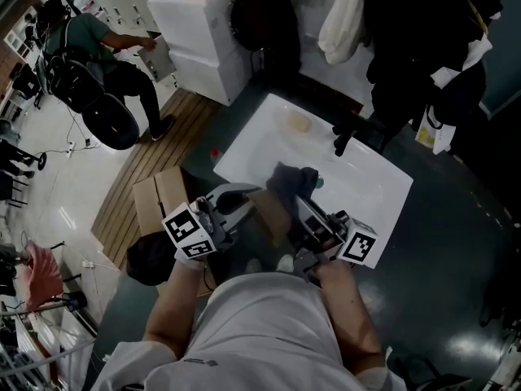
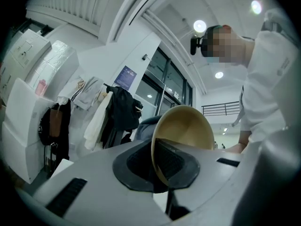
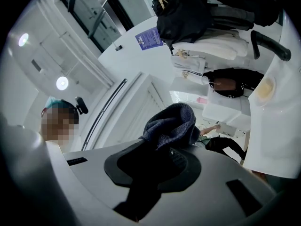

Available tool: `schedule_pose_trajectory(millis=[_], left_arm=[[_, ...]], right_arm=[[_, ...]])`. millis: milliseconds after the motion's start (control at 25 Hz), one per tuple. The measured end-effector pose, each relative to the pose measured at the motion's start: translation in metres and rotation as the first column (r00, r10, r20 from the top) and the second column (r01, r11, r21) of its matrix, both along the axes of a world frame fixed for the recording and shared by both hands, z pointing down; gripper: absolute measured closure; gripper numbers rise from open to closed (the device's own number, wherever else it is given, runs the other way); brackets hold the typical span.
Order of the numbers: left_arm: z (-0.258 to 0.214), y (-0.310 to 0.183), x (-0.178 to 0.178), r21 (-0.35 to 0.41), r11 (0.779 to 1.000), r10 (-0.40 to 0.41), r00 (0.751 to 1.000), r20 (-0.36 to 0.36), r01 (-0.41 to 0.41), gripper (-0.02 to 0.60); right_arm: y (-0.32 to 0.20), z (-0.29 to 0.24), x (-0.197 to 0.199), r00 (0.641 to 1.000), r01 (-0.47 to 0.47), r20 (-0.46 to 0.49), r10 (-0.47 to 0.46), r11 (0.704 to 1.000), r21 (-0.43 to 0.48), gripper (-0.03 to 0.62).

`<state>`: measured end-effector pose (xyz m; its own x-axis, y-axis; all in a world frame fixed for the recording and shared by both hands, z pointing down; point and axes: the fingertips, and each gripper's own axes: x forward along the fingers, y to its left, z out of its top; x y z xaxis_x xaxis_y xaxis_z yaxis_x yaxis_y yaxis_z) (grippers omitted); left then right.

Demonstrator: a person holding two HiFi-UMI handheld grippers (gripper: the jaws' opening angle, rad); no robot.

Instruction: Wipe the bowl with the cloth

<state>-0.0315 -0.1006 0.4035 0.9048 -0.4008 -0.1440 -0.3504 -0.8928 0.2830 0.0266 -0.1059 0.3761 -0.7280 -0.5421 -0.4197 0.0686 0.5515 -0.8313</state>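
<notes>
A tan bowl (image 2: 186, 131) stands on edge with its rim clamped in my left gripper (image 2: 160, 168). In the head view the bowl (image 1: 273, 214) is held between the two grippers, in front of the person's chest. My right gripper (image 3: 160, 164) is shut on a bunched dark blue cloth (image 3: 174, 124). That cloth (image 1: 291, 182) sits just above the bowl, over the near edge of the white sink top (image 1: 260, 129). The left gripper (image 1: 240, 206) and the right gripper (image 1: 308, 214) are close together and angled towards each other.
A black tap (image 1: 346, 137) and a yellowish soap (image 1: 297, 123) are on the sink top. A cardboard box (image 1: 159, 198) lies on the floor at the left. Another person (image 1: 106, 47) crouches by a white cabinet (image 1: 203, 39). Dark clothes (image 1: 423, 23) hang behind the sink.
</notes>
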Motion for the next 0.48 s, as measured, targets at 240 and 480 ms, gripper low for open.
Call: schedule_pose_trajectory(millis=[240, 480], left_arm=[[-0.013, 0.012, 0.012, 0.054, 0.997, 0.063, 0.998, -0.029, -0.061, 0.565], [-0.020, 0.007, 0.000, 0.056, 0.998, 0.008, 0.997, -0.071, -0.005, 0.565]], right_arm=[[-0.006, 0.010, -0.001, 1.000, 0.018, 0.012, -0.017, 0.999, -0.043, 0.508], [-0.004, 0.024, -0.008, 0.999, 0.046, 0.015, -0.045, 0.995, -0.092, 0.508]])
